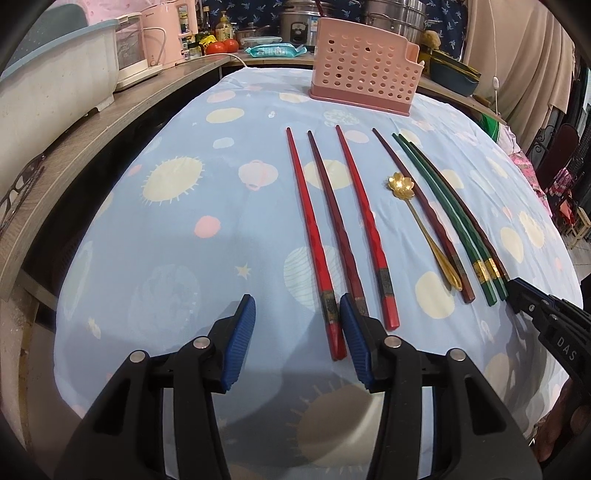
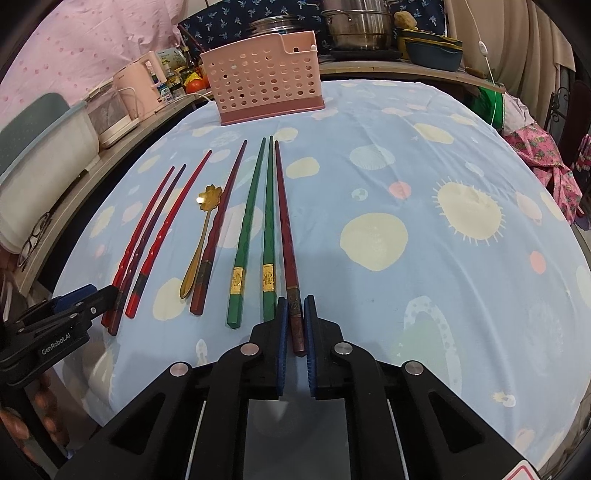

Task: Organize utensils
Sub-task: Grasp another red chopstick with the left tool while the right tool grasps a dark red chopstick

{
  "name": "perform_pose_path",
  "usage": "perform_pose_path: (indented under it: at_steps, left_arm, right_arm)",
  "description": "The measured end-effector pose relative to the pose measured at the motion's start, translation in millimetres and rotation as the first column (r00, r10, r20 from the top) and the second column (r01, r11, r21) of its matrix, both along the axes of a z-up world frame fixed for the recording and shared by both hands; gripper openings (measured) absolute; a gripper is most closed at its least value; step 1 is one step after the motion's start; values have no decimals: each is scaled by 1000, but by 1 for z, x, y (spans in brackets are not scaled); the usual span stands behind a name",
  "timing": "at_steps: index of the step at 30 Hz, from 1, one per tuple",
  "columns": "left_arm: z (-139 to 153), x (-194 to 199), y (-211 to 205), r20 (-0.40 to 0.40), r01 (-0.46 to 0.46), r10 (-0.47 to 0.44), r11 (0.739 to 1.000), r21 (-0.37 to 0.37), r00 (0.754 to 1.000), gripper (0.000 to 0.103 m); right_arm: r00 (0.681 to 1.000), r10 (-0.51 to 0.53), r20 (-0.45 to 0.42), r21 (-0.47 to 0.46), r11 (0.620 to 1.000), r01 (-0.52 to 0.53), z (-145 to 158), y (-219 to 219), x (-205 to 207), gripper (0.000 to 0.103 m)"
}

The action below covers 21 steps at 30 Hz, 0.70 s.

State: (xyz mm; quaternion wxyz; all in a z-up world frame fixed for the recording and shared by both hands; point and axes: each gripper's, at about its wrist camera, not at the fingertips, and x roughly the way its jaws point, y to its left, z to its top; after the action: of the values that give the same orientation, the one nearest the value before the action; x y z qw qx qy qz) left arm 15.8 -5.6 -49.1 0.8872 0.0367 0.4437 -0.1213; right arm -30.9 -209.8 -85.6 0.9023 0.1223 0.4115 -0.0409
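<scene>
Covering the desk: pale blue cloth [image 1: 192, 206] printed with suns and dots
Behind: pink perforated plastic holder [image 1: 364, 74], steel pots [image 2: 356, 26]
Utensils: faceted chopsticks [image 1: 314, 236], flower-bowled gold spoon [image 1: 424, 221], side by side
Left gripper [image 1: 297, 341]: jaws wide
Right gripper [image 2: 295, 345]: jaws narrow, clamping dark red chopstick [image 2: 286, 236]

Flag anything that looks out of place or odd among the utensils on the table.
Pairs are split: a dark maroon chopstick lies between the two bright red ones, its likely mates further right. The gold flower spoon sits among the chopsticks. The pink holder appears empty. Nothing looks spilled or damaged.
</scene>
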Motion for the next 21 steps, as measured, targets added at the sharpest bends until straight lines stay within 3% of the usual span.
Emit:
perform_pose_path:
  at_steps: [3,8,11,21]
  left_arm:
    - [0,-2,0,6,-1,1,1000,5,1000,39]
    - [1,-2,3,-5,6,-6,1000,-20,1000,15]
    - [1,-2,4,-12,11,-12,999,-34,1000,7]
    - [12,-5,8,-6,8,-9,998,-68,1000,7]
  right_arm:
    - [1000,-1,1,1,1000,1,0,0,-1,8]
    - [1000,-1,1,6,1000,1,0,0,-1,8]
    - [1000,-2,2,10,1000,2,1,0,-3,8]
    - [999,-7,34,21,1000,7,13,-2,-9,7]
